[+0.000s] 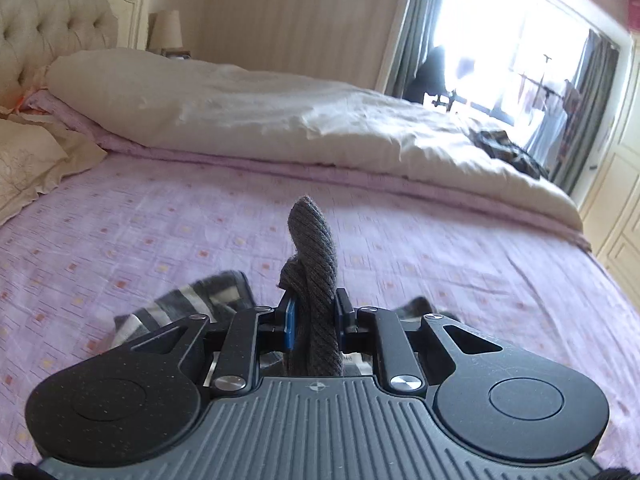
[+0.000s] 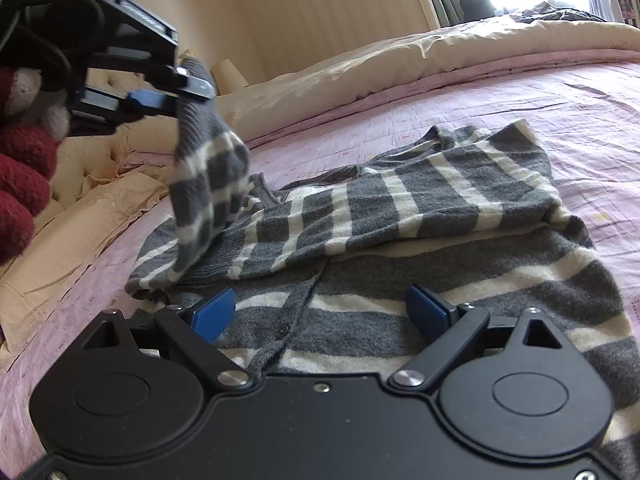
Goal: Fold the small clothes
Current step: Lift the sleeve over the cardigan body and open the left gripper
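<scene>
A small grey-and-white striped cardigan lies on the pink bedsheet, one sleeve folded across its front. My left gripper is shut on the grey ribbed cuff of the other sleeve. In the right wrist view the left gripper holds that sleeve lifted above the cardigan's left side. My right gripper is open and empty, low over the cardigan's button placket, blue pads on either side.
A cream duvet is bunched along the far side of the bed. Pillows and a tufted headboard are at the left. Dark clothes lie on the duvet near the bright window.
</scene>
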Demonstrator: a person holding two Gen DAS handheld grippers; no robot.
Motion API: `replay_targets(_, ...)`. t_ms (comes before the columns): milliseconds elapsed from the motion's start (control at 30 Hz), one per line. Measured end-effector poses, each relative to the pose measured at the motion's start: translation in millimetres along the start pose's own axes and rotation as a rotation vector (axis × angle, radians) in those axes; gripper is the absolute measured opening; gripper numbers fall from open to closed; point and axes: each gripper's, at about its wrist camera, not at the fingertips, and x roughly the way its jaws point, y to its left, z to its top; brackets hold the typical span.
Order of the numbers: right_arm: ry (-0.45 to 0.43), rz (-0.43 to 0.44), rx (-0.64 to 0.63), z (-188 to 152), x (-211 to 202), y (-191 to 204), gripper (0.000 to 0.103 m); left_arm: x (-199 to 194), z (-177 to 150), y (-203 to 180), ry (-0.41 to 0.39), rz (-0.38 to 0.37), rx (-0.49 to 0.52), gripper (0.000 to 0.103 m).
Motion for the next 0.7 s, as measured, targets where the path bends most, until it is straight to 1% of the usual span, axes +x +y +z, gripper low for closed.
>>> replay_targets(67, -0.002, 0.004, 0.004, -1, -2, -1, 0.094, 12, -9, -10, 0.027, 0.000, 0.025, 0.018)
replay_targets(200, -0.004, 0.009, 0.011, -1, -4, -4, 0.094, 22, -21, -27, 0.070, -0.008, 0.051, 0.019)
replay_targets(333, -0.005, 0.010, 0.012, -1, -5, -5, 0.094, 24, -22, -36, 0.082, -0.001, 0.081, 0.021)
replay_targets(433, -0.004, 0.010, 0.012, -1, -5, -5, 0.094, 23, -21, -46, 0.075, -0.003, 0.100, 0.027)
replay_targets(500, -0.004, 0.009, 0.012, -1, -5, -5, 0.094, 20, -20, -49, 0.073, -0.001, 0.109, 0.032)
replay_targets(567, -0.005, 0.011, 0.014, 0, -5, -5, 0.094, 13, -18, -50, 0.059, -0.005, 0.117, 0.036)
replay_targets(633, -0.005, 0.014, 0.018, 1, -6, -6, 0.094, 0, -17, -45, 0.022, -0.005, 0.129, 0.038)
replay_targets(667, -0.006, 0.016, 0.020, 1, -6, -7, 0.094, -7, -18, -40, 0.001, 0.000, 0.133, 0.041)
replay_targets(700, -0.006, 0.017, 0.023, 0, -5, -6, 0.094, -17, -21, -33, -0.024, 0.016, 0.136, 0.047)
